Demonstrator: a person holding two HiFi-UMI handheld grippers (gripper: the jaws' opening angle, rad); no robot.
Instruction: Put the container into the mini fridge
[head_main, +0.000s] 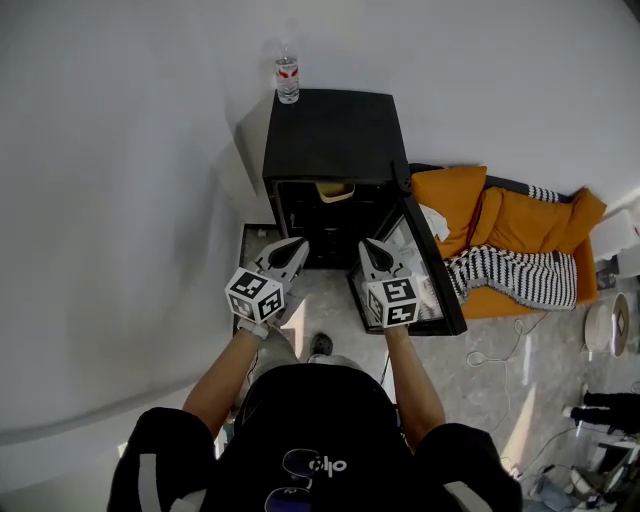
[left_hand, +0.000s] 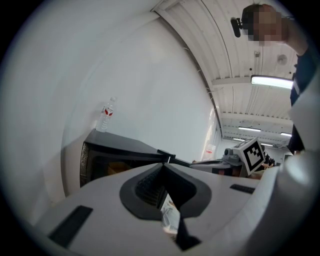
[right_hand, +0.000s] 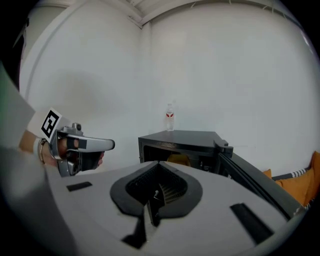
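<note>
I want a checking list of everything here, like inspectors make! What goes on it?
Surface: pale floor, fridge standing on it.
Job's things: mini fridge, door open; tan container inside, near the top.
Clutter: water bottle upright on fridge top; orange cushions with striped cloth beside the door.
Grippers: left gripper and right gripper both shut, empty.
Cables: white cable loose on floor.
Surroundings: white wall.

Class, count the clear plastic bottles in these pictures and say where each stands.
1. The clear plastic bottle with a red label stands upright on top of the black mini fridge, at a rear corner. The fridge's dark interior may hide more.
</note>
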